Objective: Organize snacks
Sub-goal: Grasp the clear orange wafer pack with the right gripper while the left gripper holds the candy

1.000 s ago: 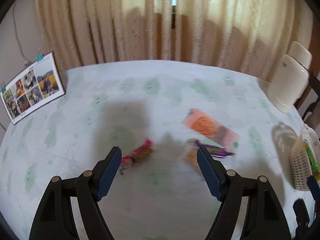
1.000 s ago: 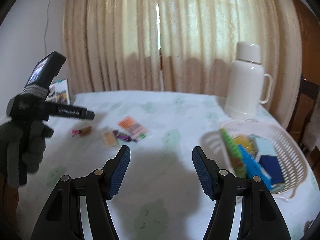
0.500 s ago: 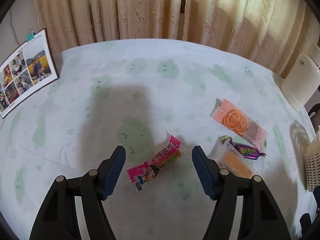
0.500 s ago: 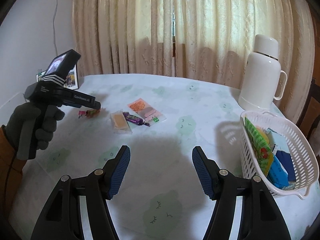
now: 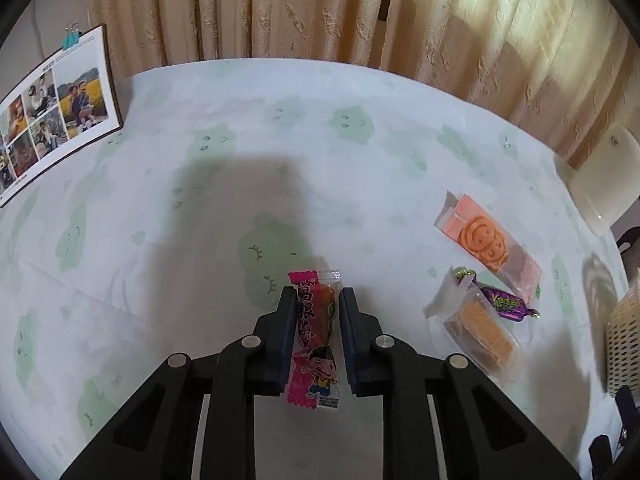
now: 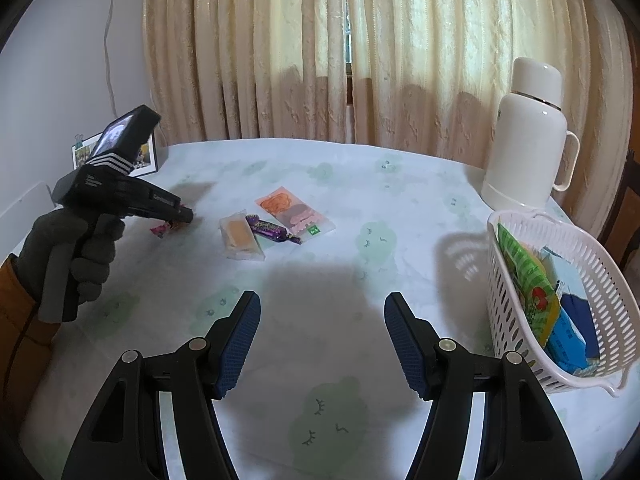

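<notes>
Left gripper clamping, right gripper hanging open

The left gripper (image 5: 314,300) is pointing steeply down, its jaws pressing from both sides on a pink candy wrapper (image 5: 316,340); a gloved left hand (image 6: 68,256) is gripping its handle, an orange sleeve (image 6: 16,300) showing behind. The right gripper (image 6: 322,320) is hovering, tilted down, its blue-padded jaws standing apart with nothing between them.

A pink candy packet (image 5: 316,336) with a cartoon boy lies lengthwise on the pale tablecloth. Nearby to its right sit a clear-wrapped orange wafer (image 5: 482,332), a purple candy (image 5: 504,304) and a smiley-face biscuit pack (image 5: 486,240). More snacks stand in the white basket (image 6: 520,312).
</notes>
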Tool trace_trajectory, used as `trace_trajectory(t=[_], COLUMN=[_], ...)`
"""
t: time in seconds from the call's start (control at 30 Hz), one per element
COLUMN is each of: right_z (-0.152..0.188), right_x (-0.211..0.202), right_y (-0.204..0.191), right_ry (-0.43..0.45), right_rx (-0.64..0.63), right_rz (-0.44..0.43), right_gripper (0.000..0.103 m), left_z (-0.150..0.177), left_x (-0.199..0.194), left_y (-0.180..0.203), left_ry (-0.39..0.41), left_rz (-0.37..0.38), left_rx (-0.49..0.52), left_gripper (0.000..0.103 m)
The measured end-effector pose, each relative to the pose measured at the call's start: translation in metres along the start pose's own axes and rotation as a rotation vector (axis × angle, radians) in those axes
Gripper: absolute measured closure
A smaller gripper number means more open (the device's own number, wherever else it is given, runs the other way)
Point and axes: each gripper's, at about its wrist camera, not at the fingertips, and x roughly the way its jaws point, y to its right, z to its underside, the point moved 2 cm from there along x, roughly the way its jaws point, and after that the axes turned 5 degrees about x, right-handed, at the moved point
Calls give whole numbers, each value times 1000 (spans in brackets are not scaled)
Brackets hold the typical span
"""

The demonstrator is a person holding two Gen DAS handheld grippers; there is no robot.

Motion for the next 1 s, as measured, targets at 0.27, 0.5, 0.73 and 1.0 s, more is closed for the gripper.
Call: trace_trajectory(t=[0.27, 0.5, 0.73, 1.0], right_z=[2, 3, -4, -34], right_x=[3, 9, 30, 74], right_y=[1, 4, -12, -40], right_ry=[-8, -31, -134, -195], right_rx=[5, 50, 42, 27], right_rz=[-9, -58, -126, -173], right_gripper=[38, 38, 38, 38], left_z=[-1, -2, -1, -1], left_x=[-27, -56, -81, -83], left_y=[1, 3, 8, 2], left_ry=[47, 98, 148, 148], left_rz=[39, 102, 145, 156], left_rx=[-12, -15, -5, -24], left_gripper=[85, 85, 85, 85])
